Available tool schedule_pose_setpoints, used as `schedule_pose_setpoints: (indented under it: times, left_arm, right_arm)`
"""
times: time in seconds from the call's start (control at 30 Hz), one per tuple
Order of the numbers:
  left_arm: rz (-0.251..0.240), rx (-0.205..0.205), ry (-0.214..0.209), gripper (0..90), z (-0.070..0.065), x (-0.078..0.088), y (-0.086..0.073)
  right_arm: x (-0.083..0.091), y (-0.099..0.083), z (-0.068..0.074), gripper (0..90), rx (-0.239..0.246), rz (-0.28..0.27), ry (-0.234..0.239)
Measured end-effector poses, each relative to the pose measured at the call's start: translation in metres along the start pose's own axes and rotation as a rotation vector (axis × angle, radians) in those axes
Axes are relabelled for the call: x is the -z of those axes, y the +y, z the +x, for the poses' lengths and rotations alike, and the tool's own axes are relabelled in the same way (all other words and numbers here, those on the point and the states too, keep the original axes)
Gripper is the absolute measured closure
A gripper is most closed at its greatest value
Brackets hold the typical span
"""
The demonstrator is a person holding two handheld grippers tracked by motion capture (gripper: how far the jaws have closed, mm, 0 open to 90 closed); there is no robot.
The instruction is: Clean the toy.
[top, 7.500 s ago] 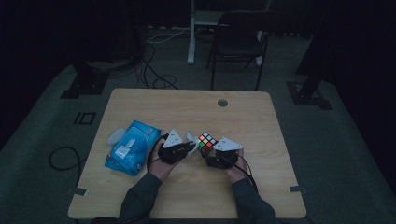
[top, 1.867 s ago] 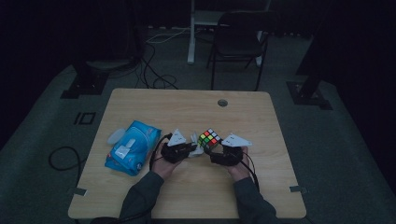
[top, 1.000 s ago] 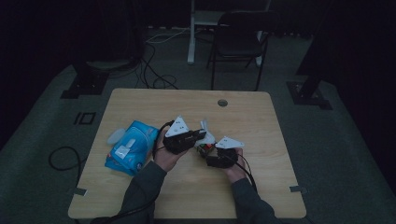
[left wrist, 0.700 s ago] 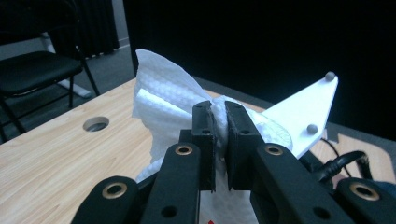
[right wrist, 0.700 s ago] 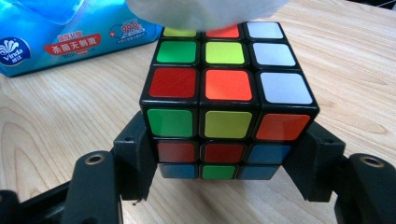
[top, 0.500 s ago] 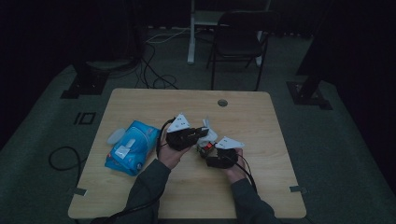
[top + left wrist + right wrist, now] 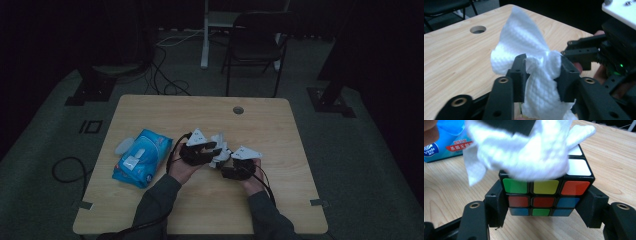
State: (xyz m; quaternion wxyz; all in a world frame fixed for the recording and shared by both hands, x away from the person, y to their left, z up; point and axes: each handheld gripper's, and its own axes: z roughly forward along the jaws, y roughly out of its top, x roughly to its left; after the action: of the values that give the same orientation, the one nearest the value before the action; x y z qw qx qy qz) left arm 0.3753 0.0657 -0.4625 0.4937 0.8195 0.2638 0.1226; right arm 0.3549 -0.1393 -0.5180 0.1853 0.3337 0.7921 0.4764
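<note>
White dimpled tissue (image 7: 534, 62), multicoloured cube (image 7: 546, 195), blue packet (image 7: 141, 157), pale woodgrain table (image 7: 280, 125)

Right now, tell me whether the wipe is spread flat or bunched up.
Bunched up. The white wipe is crumpled between the left gripper jaws and pressed onto the top of the cube, which the right gripper clamps.

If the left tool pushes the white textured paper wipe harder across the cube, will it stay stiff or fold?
The white textured paper wipe probably folds: it already bunches between the left tool jaws. It looks light and drapes limply over the multicoloured puzzle cube. It might tear.
</note>
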Motion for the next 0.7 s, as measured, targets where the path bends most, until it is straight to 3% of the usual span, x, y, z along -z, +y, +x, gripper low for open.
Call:
schedule_pose_setpoints:
  times: [0.13, 0.3, 0.37, 0.7]
  left_arm:
    - [0.024, -0.009, -0.012, 60.6, -0.001, -0.002, 0.0]
    - [0.045, -0.026, -0.026, 75.1, -0.003, -0.004, 0.004]
    - [0.043, -0.021, -0.045, 77.8, -0.004, -0.005, 0.005]
    - [0.059, -0.073, -0.126, 81.2, -0.017, -0.015, 0.011]
  right_arm:
    - [0.0, 0.0, 0.0, 34.4, 0.002, 0.003, -0.004]
    - [0.0, 0.0, 0.0, 34.4, -0.002, 0.007, -0.005]
    - [0.0, 0.0, 0.0, 34.4, -0.001, 0.005, -0.002]
    - [-0.001, 0.001, 0.001, 34.4, 0.006, -0.002, 0.005]
